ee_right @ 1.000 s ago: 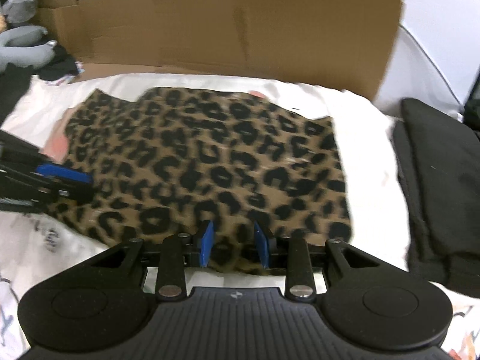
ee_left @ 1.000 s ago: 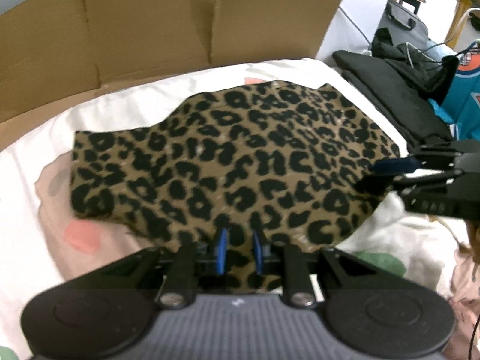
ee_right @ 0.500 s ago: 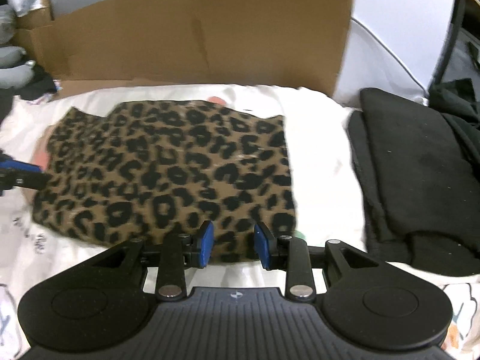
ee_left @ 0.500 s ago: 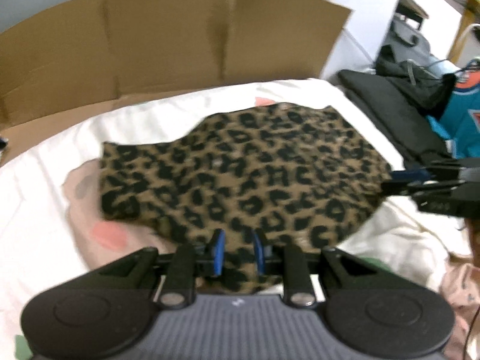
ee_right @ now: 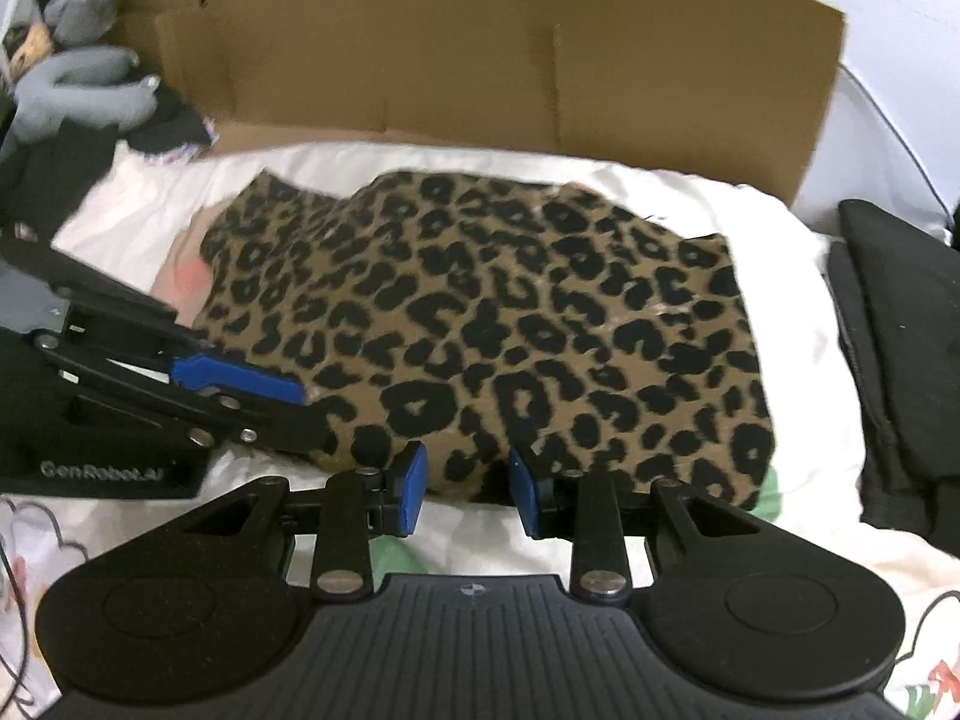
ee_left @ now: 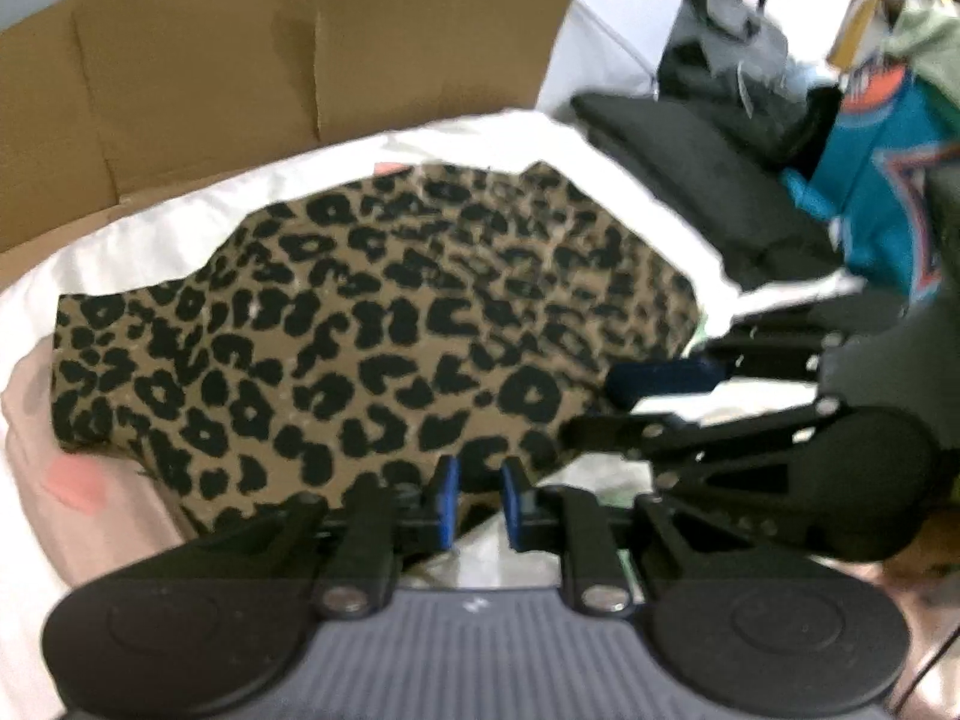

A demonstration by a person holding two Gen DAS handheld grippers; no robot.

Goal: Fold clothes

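Observation:
A folded leopard-print garment [ee_left: 372,324] [ee_right: 492,312] lies on a white sheet [ee_left: 150,228]. My left gripper [ee_left: 480,480] is at the garment's near edge. Its blue pads are a narrow gap apart and closing, with the cloth's edge just at their tips. From the right wrist view the left gripper [ee_right: 312,414] reaches the garment's near left edge. My right gripper [ee_right: 467,474] stands partly open at the same near edge, further right. The hem bulges between its tips, and the pads do not press it. The left wrist view shows the right gripper [ee_left: 588,405] from the side.
A cardboard sheet [ee_left: 300,60] [ee_right: 480,60] stands along the far side of the bed. Folded black clothes [ee_left: 690,180] [ee_right: 900,330] lie to the right, with a teal jersey [ee_left: 870,192] beyond them. A grey soft toy [ee_right: 78,90] is at the far left.
The left pads have drawn closer together. Both grippers have shifted along the garment's near edge and now sit closer to each other. The right pads keep the same gap.

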